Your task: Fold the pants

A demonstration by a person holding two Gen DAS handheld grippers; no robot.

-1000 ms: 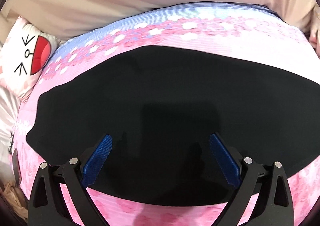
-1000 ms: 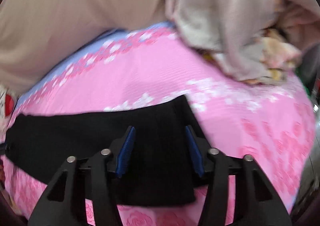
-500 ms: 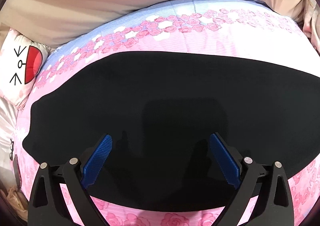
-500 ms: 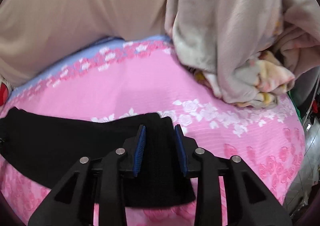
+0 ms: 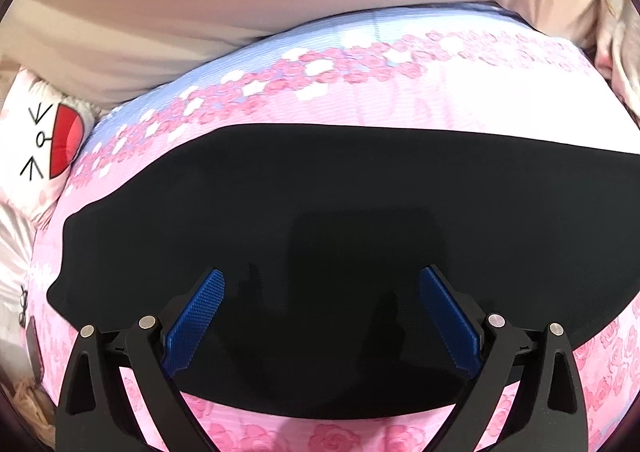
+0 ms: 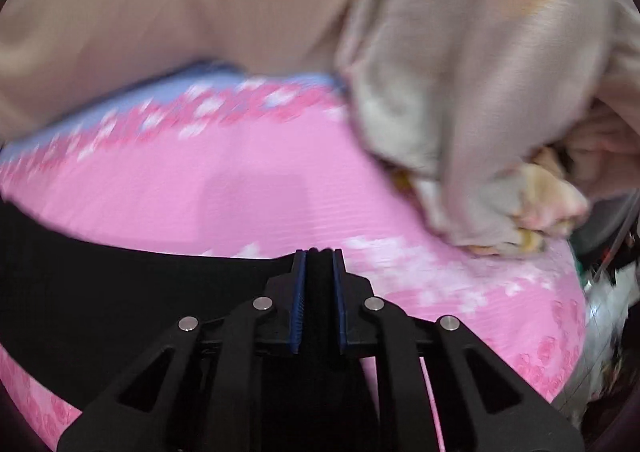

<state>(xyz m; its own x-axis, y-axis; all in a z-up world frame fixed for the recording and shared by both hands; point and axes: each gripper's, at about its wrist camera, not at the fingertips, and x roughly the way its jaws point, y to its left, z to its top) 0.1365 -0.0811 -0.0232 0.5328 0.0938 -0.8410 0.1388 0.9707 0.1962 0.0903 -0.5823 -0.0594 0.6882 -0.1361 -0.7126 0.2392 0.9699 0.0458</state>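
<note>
The black pants lie flat in a long band across the pink rose-print bedsheet, reaching from the left side of the bed to the right gripper at their right end. That gripper's 2 blue pads are drawn nearly together with a fold of the black cloth pinched between them, at the far edge of the fabric. The left gripper is spread wide, its 2 blue pads well apart above the middle of the pants; whether the tips touch the cloth cannot be told. Compared with 1 second ago, the right gripper's jaws have gone from wide apart to clamped on the fabric, narrowing already at the half-second mark, while the left gripper's spread is unchanged and its view has shifted only slightly. A crumpled beige blanket sits on the sheet to the right, well apart from the pants, and a white cartoon-face pillow lies off the left edge of the bed. The right wrist view is motion-blurred, so the sheet's pattern smears, and the pants' near edge is hidden behind the gripper's black frame.
</note>
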